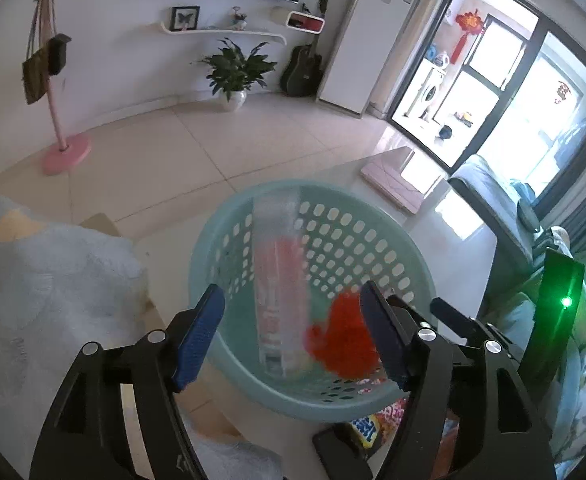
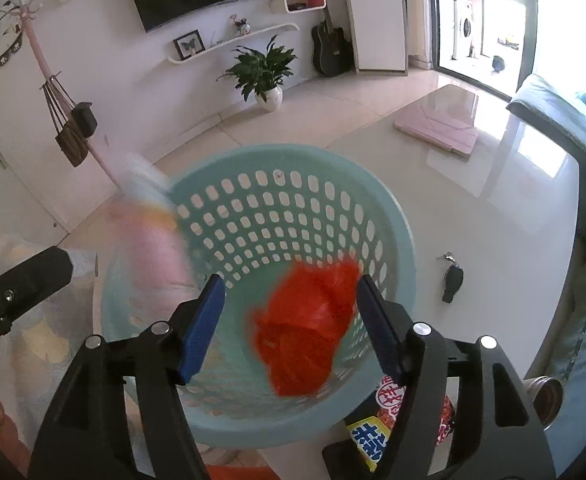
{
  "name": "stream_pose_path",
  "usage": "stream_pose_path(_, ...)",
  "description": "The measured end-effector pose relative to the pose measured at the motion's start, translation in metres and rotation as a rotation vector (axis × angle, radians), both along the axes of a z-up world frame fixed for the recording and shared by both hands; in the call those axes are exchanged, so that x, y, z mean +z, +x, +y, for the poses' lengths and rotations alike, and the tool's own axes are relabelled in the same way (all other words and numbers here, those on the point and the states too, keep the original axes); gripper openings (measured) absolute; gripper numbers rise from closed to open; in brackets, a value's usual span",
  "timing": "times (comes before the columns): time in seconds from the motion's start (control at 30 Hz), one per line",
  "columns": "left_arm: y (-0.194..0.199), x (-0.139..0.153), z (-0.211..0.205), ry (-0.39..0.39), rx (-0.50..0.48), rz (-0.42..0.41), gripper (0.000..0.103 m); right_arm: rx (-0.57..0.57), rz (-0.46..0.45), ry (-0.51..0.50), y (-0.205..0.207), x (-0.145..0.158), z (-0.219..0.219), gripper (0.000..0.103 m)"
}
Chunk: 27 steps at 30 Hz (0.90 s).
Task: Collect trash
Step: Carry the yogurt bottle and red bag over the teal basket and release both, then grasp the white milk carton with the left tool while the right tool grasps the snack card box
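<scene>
While above the basket, both tools (left, right) agape, gripping nothing.

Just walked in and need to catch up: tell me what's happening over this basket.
A person is collecting trash with a handheld gripper in each hand, both held over a light blue perforated basket on a glossy table. The left gripper has its jaws open, with a blurred clear plastic bottle in front of them, inside the basket. The right gripper is open too, with a crumpled red plastic bag between its jaws, seemingly dropping in. Snack wrappers still lie on the table beside the basket.
</scene>
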<state>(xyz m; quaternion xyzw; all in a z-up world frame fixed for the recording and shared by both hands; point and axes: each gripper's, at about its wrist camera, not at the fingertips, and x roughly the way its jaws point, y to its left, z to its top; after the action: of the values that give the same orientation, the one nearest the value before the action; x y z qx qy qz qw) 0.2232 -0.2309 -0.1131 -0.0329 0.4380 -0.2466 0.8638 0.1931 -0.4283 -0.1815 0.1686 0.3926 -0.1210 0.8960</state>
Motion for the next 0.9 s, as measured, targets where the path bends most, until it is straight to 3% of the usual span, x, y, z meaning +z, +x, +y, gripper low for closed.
stream_pose_path(0.27, -0.031, 0.026, 0.022, -0.055, 0.003, -0.083, 0.067, 0.008, -0.075, -0.001, -0.024, 0.027, 0.010, 0.065)
stream_pose_path(0.43, -0.061, 0.053, 0.051, -0.092, 0.036, -0.153, 0.067, 0.066, -0.155, -0.018, -0.041, 0.064, 0.039, 0.065)
stream_pose_path(0.7, -0.125, 0.098, 0.132, -0.132, 0.185, -0.263, 0.067, 0.237, -0.254, -0.026, -0.068, 0.112, 0.115, 0.065)
stream_pose_path(0.9, -0.169, 0.108, 0.206, -0.123, 0.344, -0.291, 0.067, 0.414, -0.277, -0.041, -0.090, 0.128, 0.194, 0.065)
